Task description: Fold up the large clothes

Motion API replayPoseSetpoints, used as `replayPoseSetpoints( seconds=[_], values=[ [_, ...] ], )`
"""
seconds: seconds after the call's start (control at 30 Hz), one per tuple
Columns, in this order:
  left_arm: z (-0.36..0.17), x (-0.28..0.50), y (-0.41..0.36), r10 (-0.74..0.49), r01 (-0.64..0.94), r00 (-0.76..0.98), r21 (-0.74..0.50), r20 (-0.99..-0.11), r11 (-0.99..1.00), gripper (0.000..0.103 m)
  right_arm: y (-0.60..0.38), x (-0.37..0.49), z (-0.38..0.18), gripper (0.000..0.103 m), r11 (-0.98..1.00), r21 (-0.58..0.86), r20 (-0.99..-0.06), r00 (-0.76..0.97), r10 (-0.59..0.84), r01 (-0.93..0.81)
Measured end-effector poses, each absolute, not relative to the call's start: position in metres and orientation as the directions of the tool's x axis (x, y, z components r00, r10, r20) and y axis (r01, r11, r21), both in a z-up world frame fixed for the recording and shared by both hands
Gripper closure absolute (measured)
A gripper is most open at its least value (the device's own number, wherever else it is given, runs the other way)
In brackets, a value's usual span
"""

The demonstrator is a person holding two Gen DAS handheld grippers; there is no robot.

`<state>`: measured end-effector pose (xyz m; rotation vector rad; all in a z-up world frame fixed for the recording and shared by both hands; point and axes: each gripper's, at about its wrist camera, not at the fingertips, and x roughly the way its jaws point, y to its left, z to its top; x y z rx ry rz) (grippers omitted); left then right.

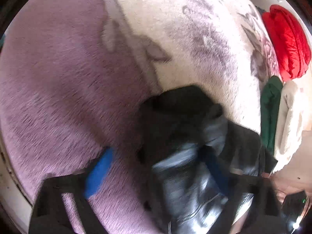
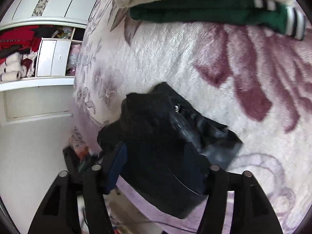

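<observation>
While black jacket [image 2: 156,140] lies bunched at blanket [image 2: 195,62] edge, both grippers engage it. Right gripper [image 2: 158,177]: fingers wide, straddling fabric bulk, not visibly pinching. Left gripper [image 1: 158,175]: blurred; far finger buried in folds, grip state undeterminable. Judged soft, limp, moderately heavy; shiny lining [image 1: 187,179] likely slippery. Recommended hold: seam, collar or hem, not lining.

Right hand-held gripper [image 2: 156,165] black angular frame, round silver pins, blue finger pads [image 2: 117,167], left hand-held gripper [image 1: 156,167] alike
</observation>
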<state>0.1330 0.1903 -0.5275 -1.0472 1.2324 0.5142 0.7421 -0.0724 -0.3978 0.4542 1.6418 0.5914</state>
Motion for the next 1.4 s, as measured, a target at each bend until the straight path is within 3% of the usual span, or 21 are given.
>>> replayPoseSetpoints(
  seconds=[0.03,0.13,0.3,0.43,0.53,0.67,0.73,0.77,0.83,0.87,0.97,1.17,1.23,1.3,1.33,1.37,1.4],
  values=[
    [-0.520,0.135,0.185,-0.206,-0.792,0.328,-0.387,-0.922,0.472,0.064,-0.077,0.740,-0.397,0.038,0.795,0.606,-0.790,-0.147,0.595,-0.039],
    [-0.512,0.133,0.182,-0.192,-0.779,0.350,-0.399,-0.917,0.484,0.073,-0.085,0.738,-0.400,0.038,0.796,0.605,-0.789,-0.148,0.597,-0.017],
    [-0.511,0.111,0.188,-0.211,-0.788,0.371,-0.427,-0.904,0.444,0.073,-0.064,0.741,-0.437,0.038,0.795,0.606,-0.787,-0.156,0.597,-0.014],
    [-0.508,0.107,0.191,-0.211,-0.792,0.359,-0.416,-0.909,0.447,0.073,-0.034,0.749,-0.429,0.038,0.795,0.595,-0.804,-0.098,0.587,-0.122],
    [-0.508,0.124,0.188,-0.198,-0.789,0.335,-0.389,-0.921,0.476,0.073,-0.016,0.763,-0.418,0.057,0.780,0.605,-0.795,-0.072,0.602,-0.162],
    [-0.511,0.137,0.187,-0.202,-0.780,0.319,-0.378,-0.926,0.498,0.073,-0.003,0.764,-0.405,0.057,0.734,0.646,-0.762,-0.106,0.639,-0.211],
    [-0.514,0.140,0.188,-0.218,-0.772,0.319,-0.387,-0.922,0.504,0.073,-0.001,0.764,-0.421,0.057,0.756,0.617,-0.787,-0.173,0.592,-0.220],
    [-0.517,0.150,0.188,-0.225,-0.770,0.320,-0.391,-0.920,0.504,0.073,-0.003,0.761,-0.431,0.060,0.781,0.587,-0.809,-0.187,0.557,-0.214],
    [-0.522,0.153,0.190,-0.252,-0.760,0.320,-0.406,-0.913,0.507,0.073,-0.001,0.770,-0.463,0.085,0.855,0.487,-0.869,-0.189,0.457,-0.178],
    [-0.525,0.153,0.192,-0.267,-0.755,0.316,-0.412,-0.910,0.510,0.073,-0.001,0.773,-0.478,0.103,0.885,0.435,-0.895,-0.187,0.405,-0.166],
    [-0.531,0.157,0.199,-0.308,-0.745,0.302,-0.425,-0.902,0.515,0.071,-0.001,0.786,-0.505,0.103,0.891,0.455,-0.868,-0.233,0.438,-0.019],
    [-0.537,0.165,0.211,-0.419,-0.707,0.274,-0.477,-0.865,0.522,0.068,0.024,0.791,-0.499,0.103,0.948,0.315,-0.923,-0.245,0.295,-0.046],
    [-0.531,0.167,0.212,-0.476,-0.655,0.280,-0.529,-0.833,0.540,0.068,0.015,0.790,-0.488,0.099,0.941,0.339,-0.910,-0.257,0.324,-0.015],
    [-0.520,0.168,0.208,-0.529,-0.556,0.255,-0.570,-0.810,0.605,0.065,-0.001,0.780,-0.463,0.085,0.918,0.395,-0.892,-0.225,0.391,0.030],
    [-0.514,0.166,0.206,-0.549,-0.510,0.244,-0.587,-0.800,0.629,0.059,-0.011,0.772,-0.451,0.077,0.902,0.430,-0.879,-0.205,0.430,0.048],
    [-0.511,0.163,0.204,-0.557,-0.491,0.239,-0.594,-0.795,0.637,0.045,-0.018,0.764,-0.441,0.059,0.881,0.469,-0.860,-0.191,0.473,0.067],
    [-0.508,0.159,0.202,-0.572,-0.469,0.240,-0.609,-0.784,0.639,0.039,-0.031,0.750,-0.428,0.033,0.855,0.508,-0.838,-0.171,0.518,0.100]
  ],
)
